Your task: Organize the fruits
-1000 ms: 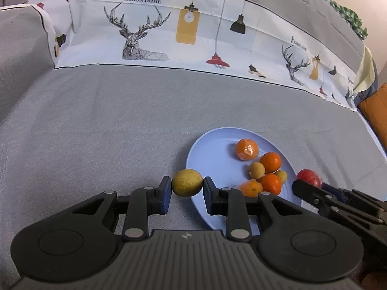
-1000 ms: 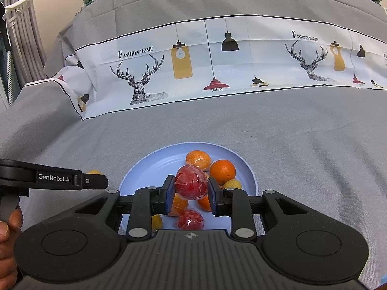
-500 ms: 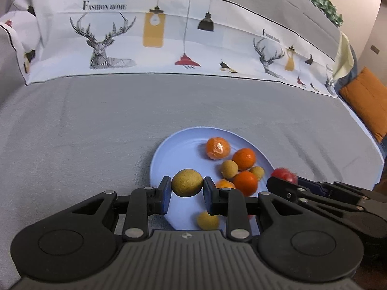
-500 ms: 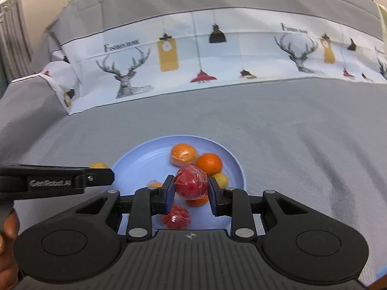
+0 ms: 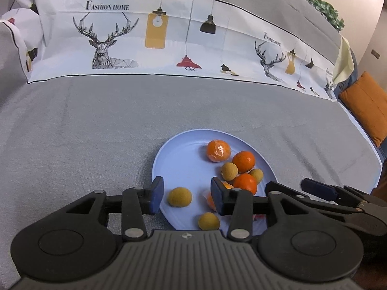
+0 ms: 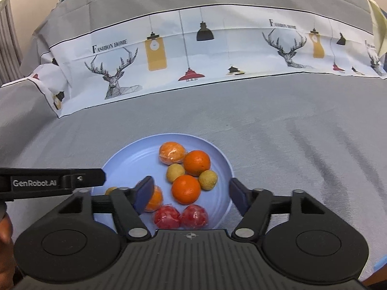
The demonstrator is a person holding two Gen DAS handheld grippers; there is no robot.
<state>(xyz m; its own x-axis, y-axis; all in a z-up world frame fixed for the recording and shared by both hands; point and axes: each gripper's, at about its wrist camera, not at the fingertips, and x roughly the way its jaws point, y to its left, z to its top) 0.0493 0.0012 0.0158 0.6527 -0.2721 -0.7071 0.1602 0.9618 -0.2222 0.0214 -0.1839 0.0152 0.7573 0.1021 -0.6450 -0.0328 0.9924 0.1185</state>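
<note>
L gripper (image 5: 185, 194): jaws opening, yellow fruit (image 5: 180, 196) lay loose between, low middle.
R gripper (image 6: 191, 192): jaws opening, red fruit (image 6: 194, 216) lay just below on plate (image 6: 225, 164).

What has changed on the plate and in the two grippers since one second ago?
The left gripper, its jaws opening, let go of the yellow fruit, which now lies on the blue plate. The right gripper, also opening, dropped its red fruit beside the other red one. The oranges kept their places.
</note>
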